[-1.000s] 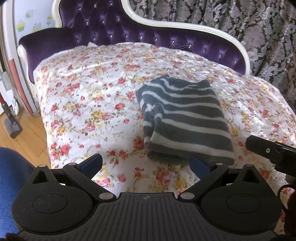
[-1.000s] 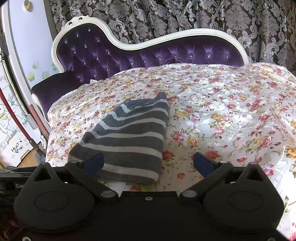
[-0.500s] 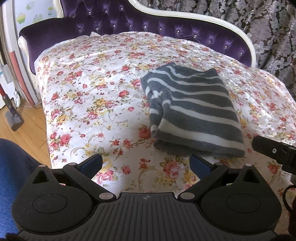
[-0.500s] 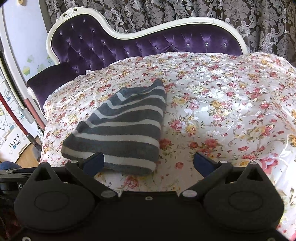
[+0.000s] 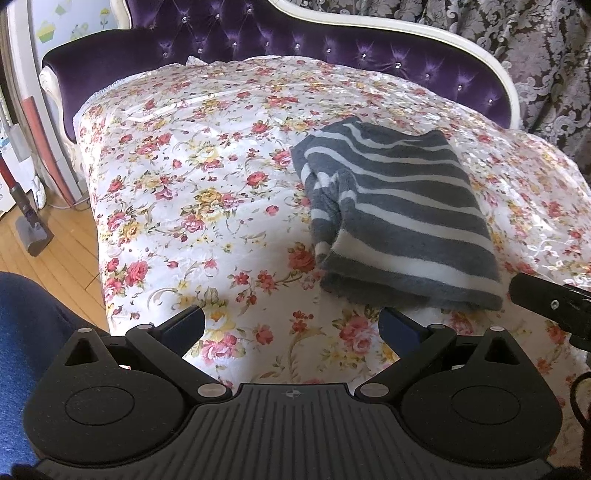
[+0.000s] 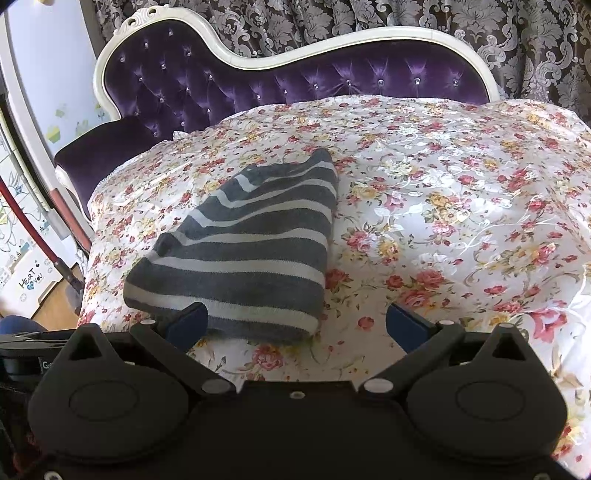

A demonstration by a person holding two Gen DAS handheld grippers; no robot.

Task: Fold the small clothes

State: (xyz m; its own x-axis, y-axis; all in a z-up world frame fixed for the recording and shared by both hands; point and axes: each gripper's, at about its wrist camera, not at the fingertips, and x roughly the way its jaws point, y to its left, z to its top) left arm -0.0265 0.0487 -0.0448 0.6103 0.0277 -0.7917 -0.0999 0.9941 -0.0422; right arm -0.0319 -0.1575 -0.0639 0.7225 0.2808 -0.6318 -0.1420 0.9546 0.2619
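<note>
A grey garment with white stripes lies folded into a thick rectangle on the floral cover. In the right wrist view the garment lies left of centre. My left gripper is open and empty, just short of the garment's near left corner. My right gripper is open and empty, close to the garment's near edge; its left finger overlaps that edge in view. A finger of the right gripper shows at the right edge of the left wrist view.
The cover lies over a purple tufted chaise with a white frame. Patterned curtains hang behind. Wooden floor and a vacuum head lie left of the chaise. A blue-clothed leg is at lower left.
Both grippers have pulled back and risen a little from the folded garment, which now sits farther from the fingers. The garment has not moved. Both stay open.
</note>
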